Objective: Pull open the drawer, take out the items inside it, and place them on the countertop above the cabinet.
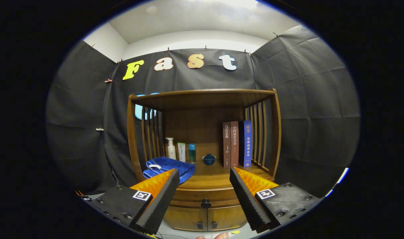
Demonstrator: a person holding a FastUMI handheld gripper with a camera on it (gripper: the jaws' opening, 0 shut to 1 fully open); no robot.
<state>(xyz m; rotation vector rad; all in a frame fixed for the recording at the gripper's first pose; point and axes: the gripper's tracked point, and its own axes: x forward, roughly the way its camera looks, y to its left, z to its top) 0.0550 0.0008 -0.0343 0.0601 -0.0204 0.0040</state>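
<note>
Spread wide apart and gripping nothing, the gripper (204, 174) faces a brown wooden cabinet with slatted sides (132, 139). Its closed curved wooden drawer (195, 196) lies beyond the fingers, seen in the gap between them, with a small dark round knob (206, 203) roughly midway. Below the drawer are two small wooden doors (206, 218). On the wooden countertop (211, 177) above, a folded blue towel (168, 166) sits just beyond the left finger. Farther back stand a white pump bottle (170, 148), a pale tube (181, 152), a teal bottle (192, 153) and a small dark blue lidded cup (209, 159). Three upright books (237, 143) stand beyond the right finger.
</note>
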